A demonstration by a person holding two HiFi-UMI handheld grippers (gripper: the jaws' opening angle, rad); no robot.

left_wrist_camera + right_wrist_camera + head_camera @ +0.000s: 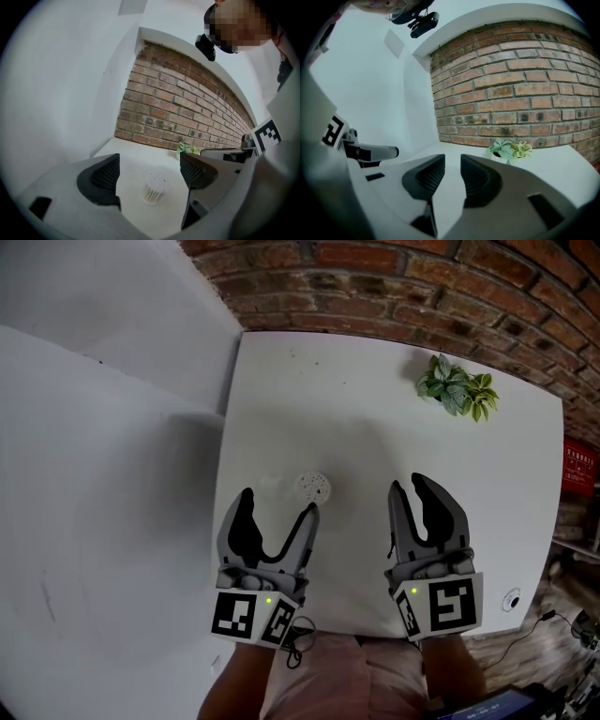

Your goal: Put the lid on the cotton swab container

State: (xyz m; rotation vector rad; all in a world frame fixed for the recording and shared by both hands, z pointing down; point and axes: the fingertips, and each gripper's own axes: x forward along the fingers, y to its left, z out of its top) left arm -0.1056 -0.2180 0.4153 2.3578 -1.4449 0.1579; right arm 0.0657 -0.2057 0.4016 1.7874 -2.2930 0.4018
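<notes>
The cotton swab container (312, 487), a small clear cup packed with white swabs, stands lidless on the white table (375, 418). My left gripper (279, 502) is open wide just in front of it, its right fingertip close to the cup. Seen from the left gripper view, the container (155, 187) sits between and beyond the jaws of that gripper (149, 164), untouched. A faint clear shape (271, 483) lies just left of the cup; I cannot tell if it is the lid. My right gripper (409, 482) (452, 161) hovers to the right, its jaws a narrow gap apart with nothing visible between them.
A small potted plant (457, 390) (508, 150) stands at the table's far right, before a brick wall. White walls close off the left side. The table's near edge runs just under both grippers, and a dark cable (298, 638) hangs there.
</notes>
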